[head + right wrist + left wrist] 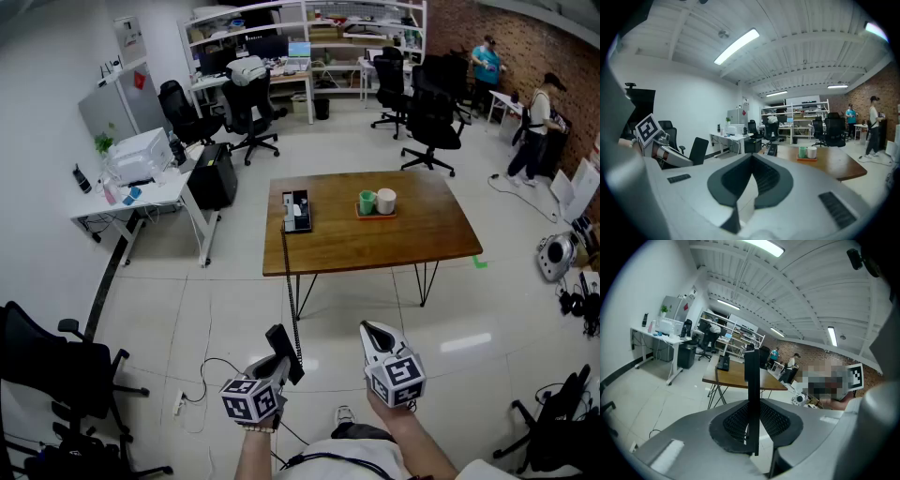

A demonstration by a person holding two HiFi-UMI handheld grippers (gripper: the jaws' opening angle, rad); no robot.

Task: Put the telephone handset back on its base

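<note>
I stand a few steps back from the wooden table (412, 234). The black telephone base (296, 211) sits near the table's left end. A coiled cord (292, 291) runs from it down over the front edge to the black handset (284, 347). My left gripper (278, 352) is shut on the handset, low in the head view. In the left gripper view the handset (752, 394) stands edge-on between the pads, with the base (723, 363) far ahead. My right gripper (376, 334) hangs beside it, shut and holding nothing; its own view shows the base (772, 149).
A green cup and a white cup stand on an orange tray (377, 202) mid-table. A white desk (141, 192) is at the left, office chairs (433, 122) behind the table and one (56, 366) near my left. Two people (539, 127) stand far right. A power strip (178, 403) lies on the floor.
</note>
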